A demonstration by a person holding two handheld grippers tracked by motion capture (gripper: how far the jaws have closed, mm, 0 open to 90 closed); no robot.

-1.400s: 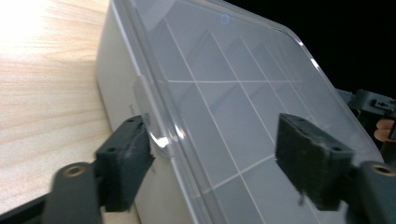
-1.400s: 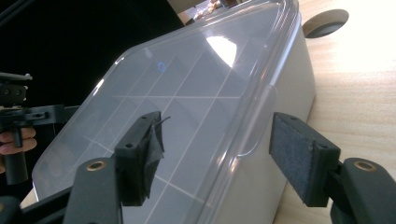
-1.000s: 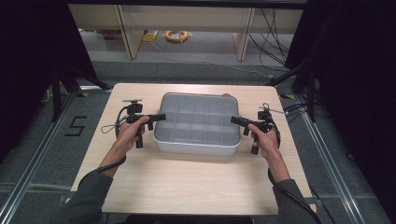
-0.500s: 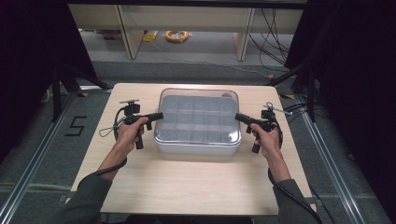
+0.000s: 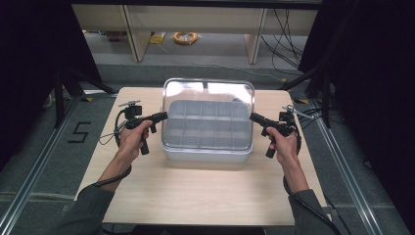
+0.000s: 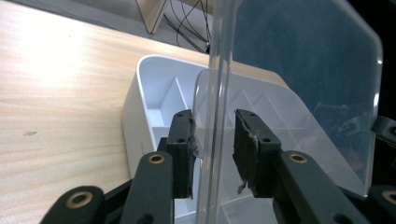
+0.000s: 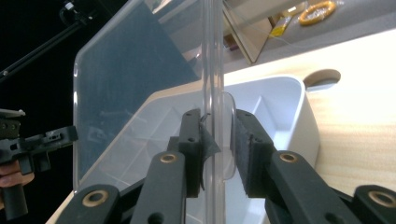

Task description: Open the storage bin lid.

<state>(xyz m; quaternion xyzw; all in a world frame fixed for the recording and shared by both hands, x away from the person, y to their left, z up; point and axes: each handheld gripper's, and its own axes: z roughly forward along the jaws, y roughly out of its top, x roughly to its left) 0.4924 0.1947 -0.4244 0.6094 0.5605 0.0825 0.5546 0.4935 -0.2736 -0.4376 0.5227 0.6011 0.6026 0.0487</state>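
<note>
— Left gripper [image 5: 162, 116] had just closed on the left edge of the clear plastic lid [image 5: 208, 115], hadn't it?

— Yes, both black jaws were clamped on that lip, one on each face. The right gripper [image 5: 254, 117] had just closed the same way on the opposite edge, so the lid hung between the two.

— Where was it, exactly?

— Just above the white plastic compartment tray [image 5: 205, 152], which sat on the pale wooden table [image 5: 195, 196]. The lid was tilted, its far edge raised and its near edge low over the tray's front wall. In the left gripper view the lid [image 6: 299, 70] stood up like a pane before the tray [image 6: 140, 107].

— Which way did its long axis run?

— Across the table, from one gripper to the other, the same as the tray beneath it.

— Any writing?

— A "5" marked on the grey floor [image 5: 80, 131] left of the table. I could read nothing on the lid or the tray.

— And the room?

— Dark curtains on both sides, pale wooden shelving [image 5: 134, 29] behind, a coil of yellow cable [image 5: 186, 37] on the floor under it, and black cables [image 5: 281, 24] trailing down at the right.
</note>
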